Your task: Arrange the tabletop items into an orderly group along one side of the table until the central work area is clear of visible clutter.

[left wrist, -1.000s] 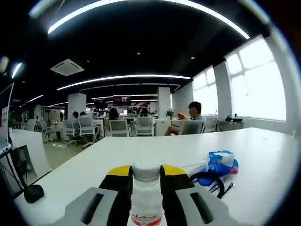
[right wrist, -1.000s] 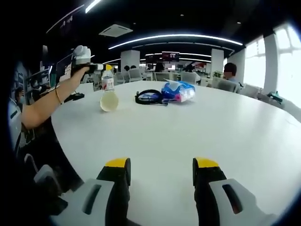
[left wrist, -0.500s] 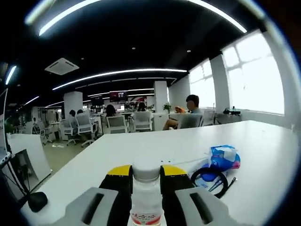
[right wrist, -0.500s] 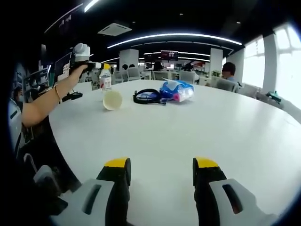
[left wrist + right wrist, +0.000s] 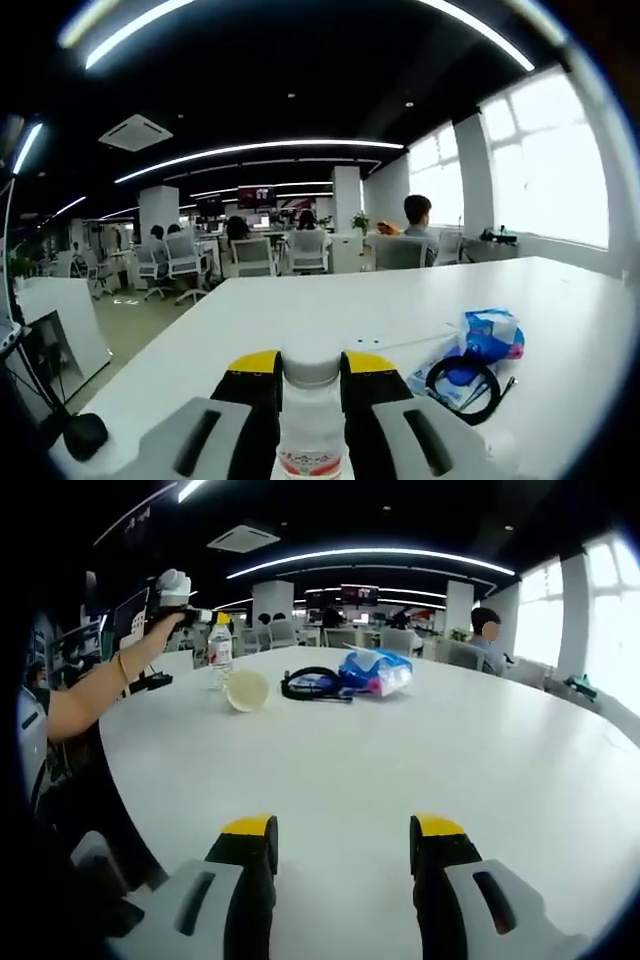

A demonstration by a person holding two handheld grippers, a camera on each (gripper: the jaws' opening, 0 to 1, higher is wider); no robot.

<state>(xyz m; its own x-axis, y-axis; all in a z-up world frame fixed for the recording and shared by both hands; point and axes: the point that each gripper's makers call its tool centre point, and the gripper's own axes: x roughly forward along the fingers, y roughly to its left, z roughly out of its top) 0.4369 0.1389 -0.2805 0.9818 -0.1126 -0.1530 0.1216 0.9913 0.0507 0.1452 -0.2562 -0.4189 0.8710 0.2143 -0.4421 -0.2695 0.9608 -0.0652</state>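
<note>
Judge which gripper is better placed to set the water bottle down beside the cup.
Left. The left gripper is already shut on the water bottle, close to the cup. The right gripper is open, holding nothing, well back across the table.

No legible text on anything.

On the tabletop (image 5: pixel 420 750): one water bottle (image 5: pixel 221 652), one cup (image 5: pixel 246 691), one coiled black cable (image 5: pixel 312 685), one blue packet (image 5: pixel 376 672).
</note>
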